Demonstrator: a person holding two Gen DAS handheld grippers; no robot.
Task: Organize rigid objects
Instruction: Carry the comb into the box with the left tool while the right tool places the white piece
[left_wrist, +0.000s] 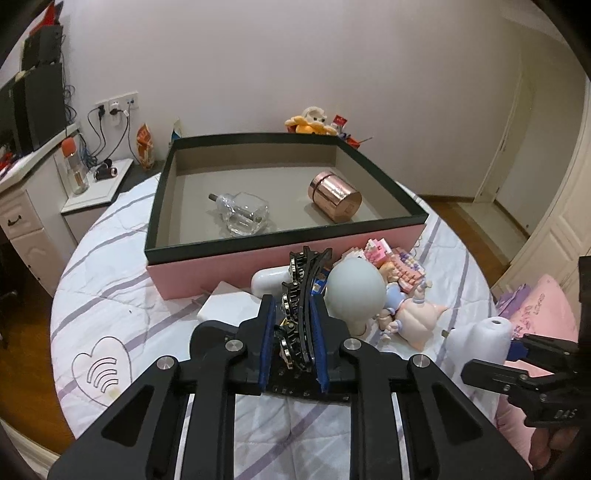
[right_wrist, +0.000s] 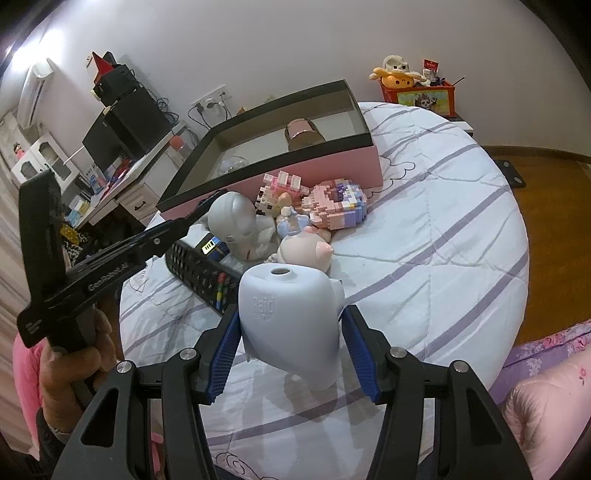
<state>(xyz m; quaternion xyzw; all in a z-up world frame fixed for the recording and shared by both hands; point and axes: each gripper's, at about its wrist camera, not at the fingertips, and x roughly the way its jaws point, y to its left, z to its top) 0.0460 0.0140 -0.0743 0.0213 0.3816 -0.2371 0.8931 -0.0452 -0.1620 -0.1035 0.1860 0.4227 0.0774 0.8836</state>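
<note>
My left gripper (left_wrist: 293, 317) is shut on a black remote control (left_wrist: 301, 295), held edge-up above the bed; the remote also shows in the right wrist view (right_wrist: 201, 271). My right gripper (right_wrist: 291, 325) is shut on a pale blue Raid plug-in device (right_wrist: 291, 317), seen at the right in the left wrist view (left_wrist: 480, 338). A pink box with a black rim (left_wrist: 284, 247) lies beyond, holding a glass bottle (left_wrist: 242, 212) and a rose-gold canister (left_wrist: 334, 195).
In front of the box lie a grey-headed figurine (left_wrist: 354, 291), a pink pig figure (left_wrist: 417, 321), pink block models (right_wrist: 336, 205), a white case (left_wrist: 267, 282) and a white flat box (left_wrist: 229, 306). A desk stands to the left (left_wrist: 26, 192). A toy box (right_wrist: 421, 94) stands behind.
</note>
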